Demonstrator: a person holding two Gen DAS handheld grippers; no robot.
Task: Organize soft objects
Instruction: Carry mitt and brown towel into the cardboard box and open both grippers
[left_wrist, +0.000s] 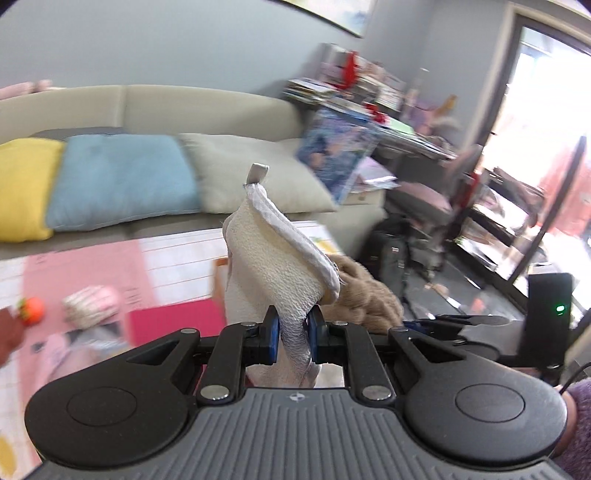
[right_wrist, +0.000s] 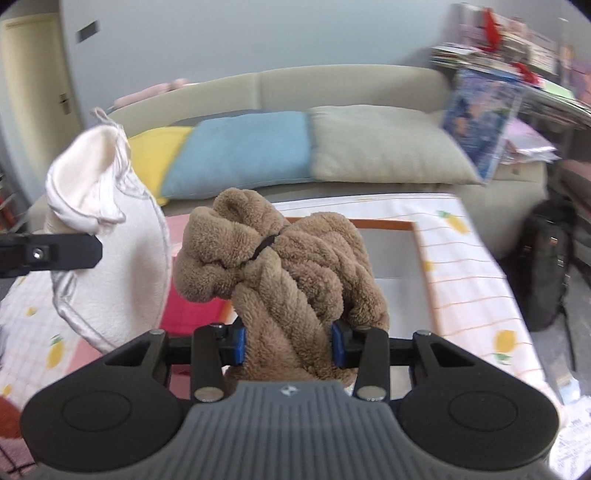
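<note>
The left tongs (left_wrist: 291, 332) clench a cream cloth (left_wrist: 273, 258) held aloft, while the right tongs (right_wrist: 288, 341) grip a bundled brown fleece (right_wrist: 280, 266), the cloth at its nine o'clock, before the sofa (right_wrist: 332, 85).

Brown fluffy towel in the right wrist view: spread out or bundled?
Bundled: the brown fluffy towel is twisted into a lump, cinched by a black band.

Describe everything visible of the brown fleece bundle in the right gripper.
The brown fleece bundle is a plush, tan, twisted fabric, bunched into thick folds and cinched near its top by a thin black band. It stands upright, pinched at its lower end between the blue pads of the right gripper, lifted above the patterned mat. The left wrist view shows it beside the white cloth.
</note>
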